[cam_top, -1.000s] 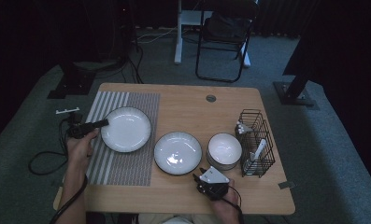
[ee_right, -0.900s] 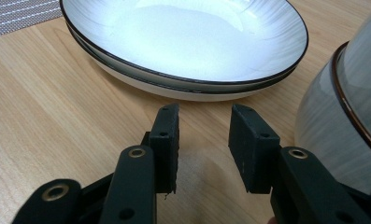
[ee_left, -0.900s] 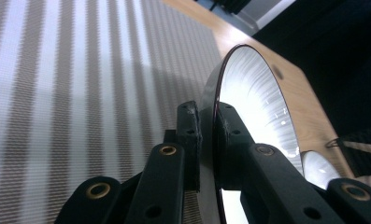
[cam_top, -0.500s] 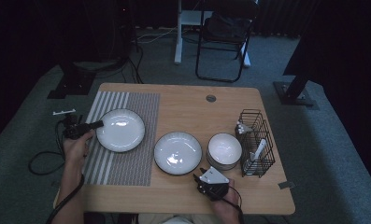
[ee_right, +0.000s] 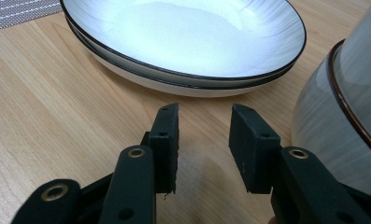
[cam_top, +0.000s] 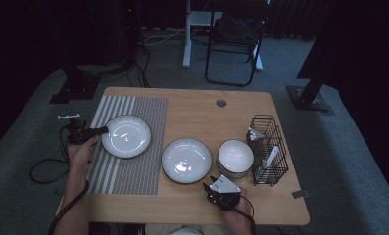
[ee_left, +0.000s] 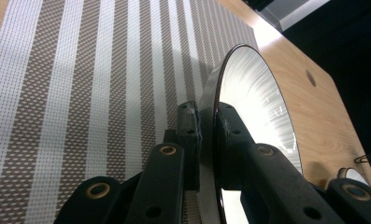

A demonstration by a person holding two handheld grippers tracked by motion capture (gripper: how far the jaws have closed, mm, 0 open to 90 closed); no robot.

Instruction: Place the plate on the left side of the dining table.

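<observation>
While your left gripper [cam_top: 100,130] clamps the near rim of the plate [cam_top: 126,136] over the striped mat [cam_top: 133,171], your right gripper [ee_right: 204,140] rests on the table [cam_top: 192,110], jaws apart and holding nothing, stacked plates [ee_right: 183,42] just ahead.

The plate [ee_left: 255,100] looked like glossy glazed ceramic with a dark rim. The placemat [ee_left: 94,79] was a coarse woven fabric, striped. The bench [ee_right: 57,93] showed pale matt wood grain. The basket [cam_top: 269,149] was thin black wire.
</observation>
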